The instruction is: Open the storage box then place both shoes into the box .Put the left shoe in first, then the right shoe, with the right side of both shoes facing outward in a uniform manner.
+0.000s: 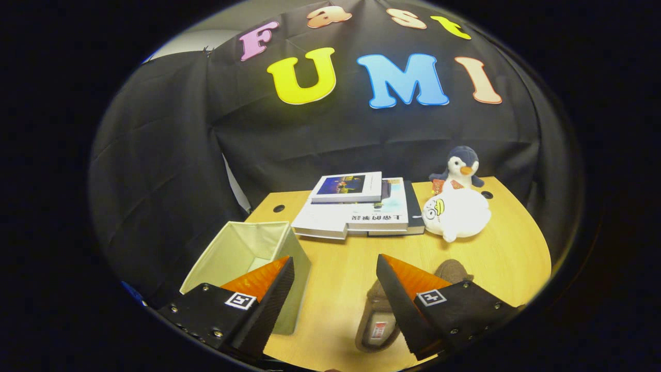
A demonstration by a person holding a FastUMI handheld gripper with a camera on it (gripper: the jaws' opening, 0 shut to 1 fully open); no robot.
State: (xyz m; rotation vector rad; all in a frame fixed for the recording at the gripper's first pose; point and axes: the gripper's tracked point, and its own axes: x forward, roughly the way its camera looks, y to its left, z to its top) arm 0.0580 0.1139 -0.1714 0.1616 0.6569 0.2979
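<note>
A pale fabric storage box stands open-topped on the wooden table, at its left front corner, partly behind my left finger. Its inside looks bare. A brown fuzzy slipper lies on the table just under and behind my right finger, sole opening up, toe pointing away; its far end peeks out beyond the finger. My gripper hovers above the table, open wide, with nothing between the fingers.
A stack of books lies at the back middle of the table. A white plush and a small penguin toy sit at the back right. Black cloth walls close the booth behind and left.
</note>
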